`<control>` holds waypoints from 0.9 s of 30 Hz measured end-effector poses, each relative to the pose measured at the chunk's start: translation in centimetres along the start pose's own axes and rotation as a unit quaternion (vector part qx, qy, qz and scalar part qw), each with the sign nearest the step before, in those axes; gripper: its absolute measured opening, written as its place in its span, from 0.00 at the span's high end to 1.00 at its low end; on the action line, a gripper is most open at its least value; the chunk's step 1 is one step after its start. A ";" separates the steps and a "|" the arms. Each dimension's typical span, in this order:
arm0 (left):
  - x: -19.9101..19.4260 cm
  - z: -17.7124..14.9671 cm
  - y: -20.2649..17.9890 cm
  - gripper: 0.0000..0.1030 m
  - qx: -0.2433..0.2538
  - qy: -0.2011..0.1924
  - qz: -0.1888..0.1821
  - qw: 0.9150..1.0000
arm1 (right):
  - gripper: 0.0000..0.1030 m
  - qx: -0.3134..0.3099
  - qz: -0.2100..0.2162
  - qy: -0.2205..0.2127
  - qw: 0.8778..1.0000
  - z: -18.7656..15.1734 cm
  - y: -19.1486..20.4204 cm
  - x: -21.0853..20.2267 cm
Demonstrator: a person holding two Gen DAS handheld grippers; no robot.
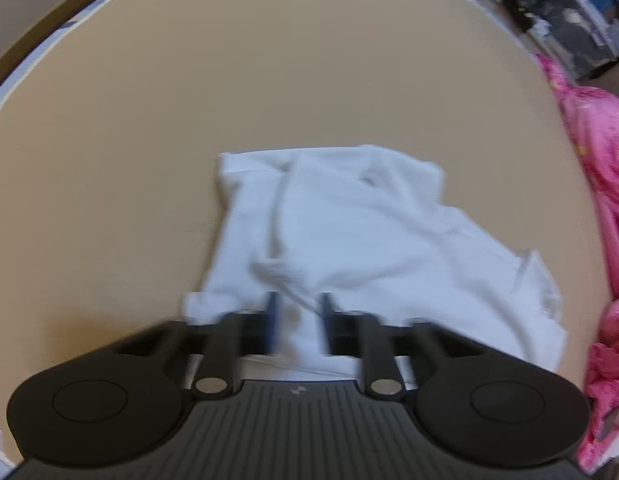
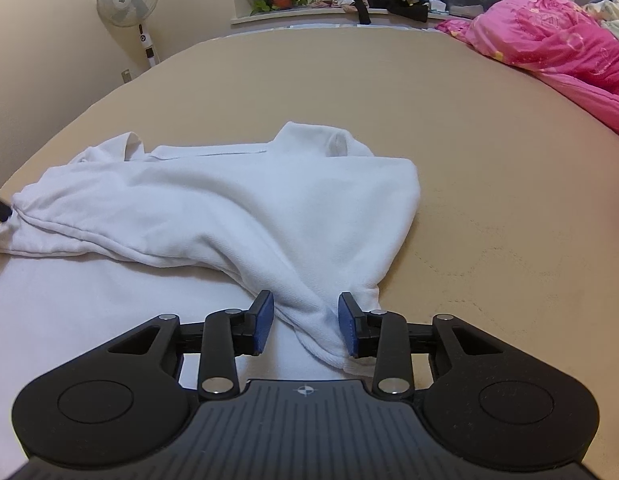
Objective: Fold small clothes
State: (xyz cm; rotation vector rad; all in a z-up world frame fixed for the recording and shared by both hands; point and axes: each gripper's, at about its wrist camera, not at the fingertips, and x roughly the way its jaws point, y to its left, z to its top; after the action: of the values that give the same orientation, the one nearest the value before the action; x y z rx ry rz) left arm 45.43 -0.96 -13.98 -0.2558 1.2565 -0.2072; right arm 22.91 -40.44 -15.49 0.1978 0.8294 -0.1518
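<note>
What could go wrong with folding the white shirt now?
The right gripper has a bunched corner of the white shirt between its pads, but they look slightly apart, so the cloth might slip out. The left gripper is open above the shirt and blurry, so it could pinch the wrong layer. The shirt is already rumpled, so folding now could trap creases.

white shirt (image 2: 229, 200) half folded on the bed

one side flopped over the middle, bunched and wrinkly.
</note>
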 end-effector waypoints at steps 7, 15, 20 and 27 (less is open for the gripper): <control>4.8 1.3 -0.8 0.34 -0.038 0.028 -0.007 0.999 | 0.61 -0.006 -0.002 -0.001 1.000 -0.1 0.3 -0.1; 3.7 1.8 -0.6 0.92 -0.040 -0.014 0.011 0.999 | 0.61 -0.003 -0.002 -0.004 1.000 0.1 0.1 -0.4; -0.1 1.3 -0.4 0.91 -0.007 -0.059 0.026 0.998 | 0.60 0.021 -0.002 -0.035 0.999 0.8 -0.5 -1.5; 5.6 0.8 1.8 0.82 0.011 0.009 0.061 0.998 | 0.60 0.047 -0.001 -0.047 0.998 3.2 -0.8 0.1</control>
State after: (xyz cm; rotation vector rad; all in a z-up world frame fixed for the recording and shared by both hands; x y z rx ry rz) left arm 47.86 -0.80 -19.44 -0.1576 1.2829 -0.1183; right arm 25.09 -41.91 -13.59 0.2760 0.7296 -0.2018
